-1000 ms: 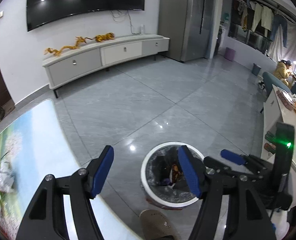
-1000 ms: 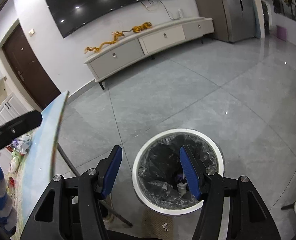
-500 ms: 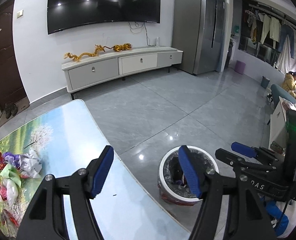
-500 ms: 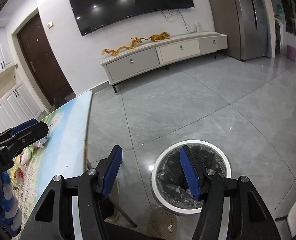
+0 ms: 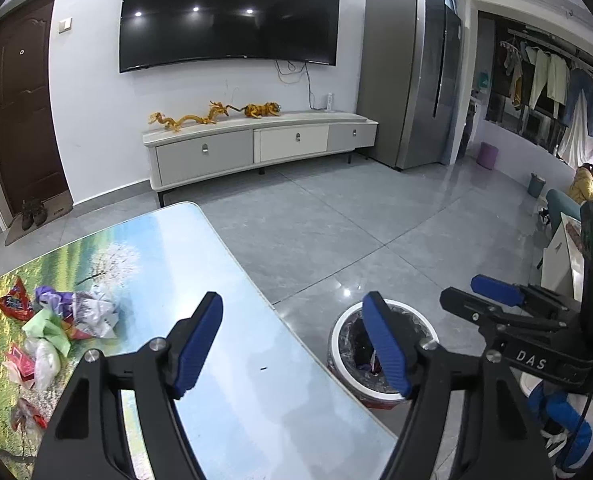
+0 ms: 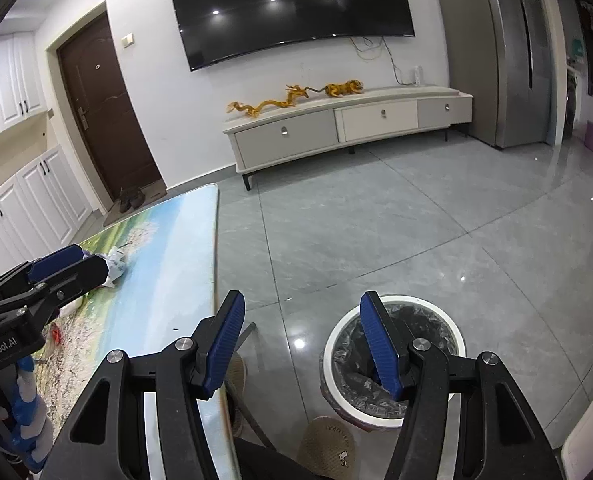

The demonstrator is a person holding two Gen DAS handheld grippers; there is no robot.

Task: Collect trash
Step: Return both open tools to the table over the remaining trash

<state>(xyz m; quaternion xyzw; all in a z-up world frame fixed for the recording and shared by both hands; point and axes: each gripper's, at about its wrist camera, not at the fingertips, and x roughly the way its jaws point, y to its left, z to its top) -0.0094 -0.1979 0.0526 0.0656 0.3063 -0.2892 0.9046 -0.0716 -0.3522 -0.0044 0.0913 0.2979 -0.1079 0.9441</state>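
A heap of crumpled wrappers and plastic bags lies on the left part of the picture-printed table. A white trash bin with a black liner stands on the floor right of the table; it also shows in the right wrist view, with some trash inside. My left gripper is open and empty above the table's right edge. My right gripper is open and empty between the table edge and the bin. Each gripper also shows in the other's view.
The table's edge runs beside the grey tiled floor. A slippered foot stands by the bin. A TV cabinet and fridge stand at the far wall. A person sits far right.
Both grippers have risen and swung left, away from over the bin toward the table. The trash heap has come into the left wrist view. Both stay open and empty.
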